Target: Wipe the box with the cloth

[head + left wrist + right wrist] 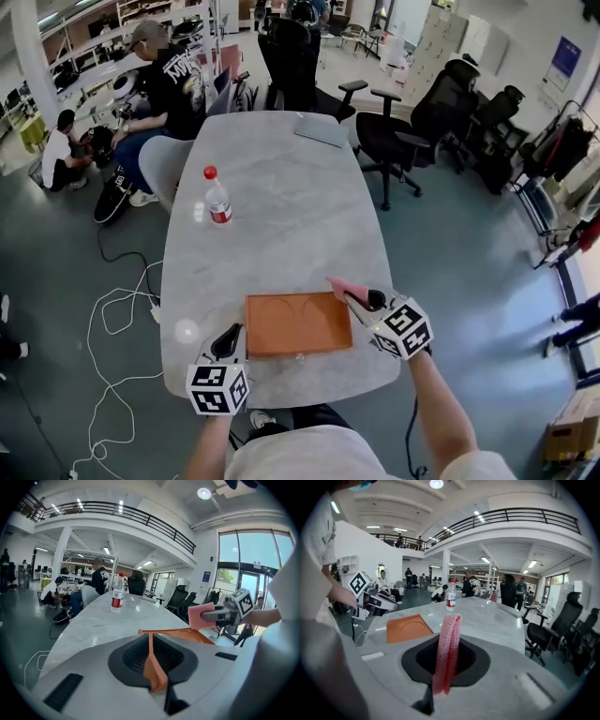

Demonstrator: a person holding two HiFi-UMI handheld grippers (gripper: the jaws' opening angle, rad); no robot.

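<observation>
A flat orange box [298,323] lies on the grey marble table [281,225] near its front edge. At the box's left edge my left gripper [231,339] is shut on the rim; in the left gripper view that orange rim [152,660] runs between the jaws. My right gripper [364,300] hovers at the box's far right corner, shut on a folded pink cloth [339,287]. The right gripper view has the cloth [446,651] hanging between the jaws, with the box [408,627] lower left. The cloth [201,616] is apart from the box.
A water bottle with a red cap [217,199] stands mid-table and a grey laptop [322,130] lies at the far end. Black office chairs [403,131] stand at the right. A seated person [169,84] is at the far left, and cables [122,319] trail on the floor.
</observation>
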